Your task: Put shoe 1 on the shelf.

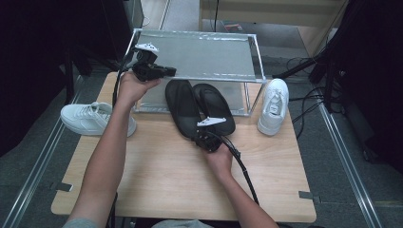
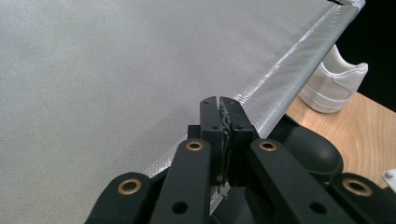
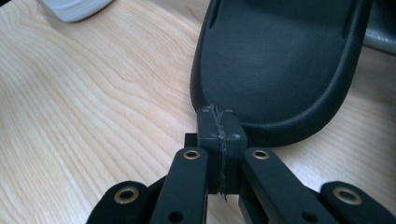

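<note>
Leftmost, at 9 o'clock, a white sneaker lies half hidden by the forearm, while the left gripper, jaws shut on nothing, hovers over the grey mesh top of the rack. Beneath that shelf the toes of two smooth black slippers are tucked out of sight. At the centre the right gripper, jaws shut and empty, touches a slipper's rounded heel; another sneaker stands at 3 o'clock.
</note>
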`<state>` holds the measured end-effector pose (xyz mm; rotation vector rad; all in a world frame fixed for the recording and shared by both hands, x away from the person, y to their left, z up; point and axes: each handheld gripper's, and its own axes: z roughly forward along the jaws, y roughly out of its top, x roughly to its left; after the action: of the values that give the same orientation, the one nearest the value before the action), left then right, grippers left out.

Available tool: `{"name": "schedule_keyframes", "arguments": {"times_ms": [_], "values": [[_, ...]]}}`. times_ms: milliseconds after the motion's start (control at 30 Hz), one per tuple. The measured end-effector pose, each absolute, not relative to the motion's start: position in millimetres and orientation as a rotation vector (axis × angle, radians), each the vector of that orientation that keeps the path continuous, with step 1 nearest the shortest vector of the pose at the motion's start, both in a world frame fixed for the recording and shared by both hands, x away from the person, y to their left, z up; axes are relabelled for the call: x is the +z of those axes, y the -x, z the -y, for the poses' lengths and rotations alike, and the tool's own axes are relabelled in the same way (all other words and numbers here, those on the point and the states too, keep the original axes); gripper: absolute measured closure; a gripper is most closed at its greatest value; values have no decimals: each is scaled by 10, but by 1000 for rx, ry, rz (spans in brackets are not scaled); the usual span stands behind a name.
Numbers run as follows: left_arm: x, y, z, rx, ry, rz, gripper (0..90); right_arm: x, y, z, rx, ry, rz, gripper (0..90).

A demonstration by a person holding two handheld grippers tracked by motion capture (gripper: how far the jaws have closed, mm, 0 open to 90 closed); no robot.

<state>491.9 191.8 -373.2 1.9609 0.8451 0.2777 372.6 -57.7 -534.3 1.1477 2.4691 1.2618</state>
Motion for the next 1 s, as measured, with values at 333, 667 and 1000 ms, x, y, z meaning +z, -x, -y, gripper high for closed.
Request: {"name": "schedule_keyframes", "arguments": {"times_ms": [333, 667, 1000], "values": [[-3735, -4924, -1924, 277, -1961, -842, 894, -5249, -3855, 434, 1299, -1153, -2446, 900], [-3735, -4923, -1925, 276, -1962, -840, 893, -5208, -4051, 237, 1293, -1147, -2436, 900], [-3740, -4928, -1934, 266, -1957, -838, 891, -5231, -4271, 63, 1286, -1184, -2415, 900]]}}
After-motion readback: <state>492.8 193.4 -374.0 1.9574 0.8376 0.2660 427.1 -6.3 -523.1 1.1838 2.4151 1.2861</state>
